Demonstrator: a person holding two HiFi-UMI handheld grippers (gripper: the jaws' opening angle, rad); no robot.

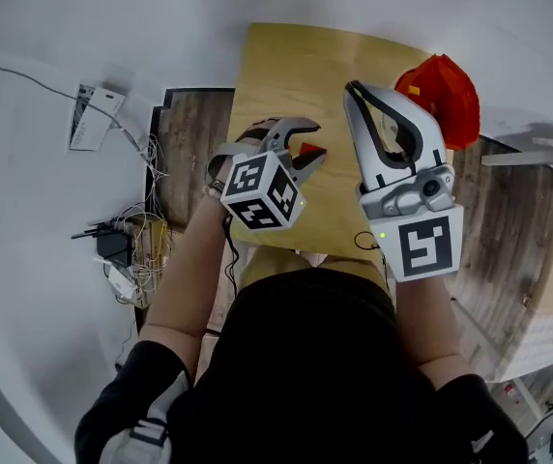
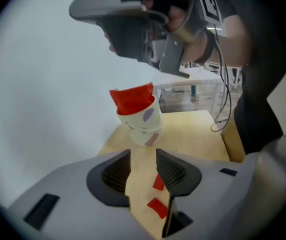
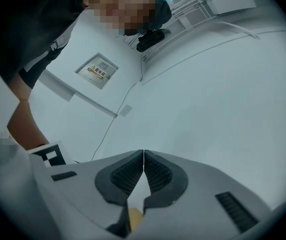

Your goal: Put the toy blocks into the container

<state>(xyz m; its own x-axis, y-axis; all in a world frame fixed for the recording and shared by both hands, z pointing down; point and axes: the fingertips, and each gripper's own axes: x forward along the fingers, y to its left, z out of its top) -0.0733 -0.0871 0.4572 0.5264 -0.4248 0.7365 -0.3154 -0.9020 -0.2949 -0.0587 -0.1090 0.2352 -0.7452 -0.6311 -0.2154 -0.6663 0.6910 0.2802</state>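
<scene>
- Hovering the left gripper (image 2: 143, 156) nose-down over the wooden table (image 2: 193, 134); its jaws are standing partly apart, with the pads pressing on nothing.
- Two small red blocks (image 2: 158, 182) are lying flat on the table and showing in the gap. Both are sitting closer to the right-hand pad in the left gripper view, so they are off-centre.
- The container is looking like the white spotted cup (image 2: 142, 126), standing upright further along the table, beyond the jaw tips and apart from these blocks. Something red is poking out of its top; I can't tell whether that is blocks or a liner.
- The right gripper (image 3: 143, 156) is pointing up at the wall, its jaws are meeting, and it is gripping nothing, so it is staying out of the way.
- I'm reading this as the approach to a pick, with nothing grasped yet.
- To do it well:
  - Be sliding sideways until one block is sitting midway between the pads, taking one rather than both.
  - Be lowering until the tips are straddling the block right at the table surface. These pieces are looking thin, so a high close is likely missing or flicking them.
  - Be closing on two opposite flat edges, not on the corners.
- The cup is looking light and top-loaded, so be releasing from above the rim without brushing it.
</scene>
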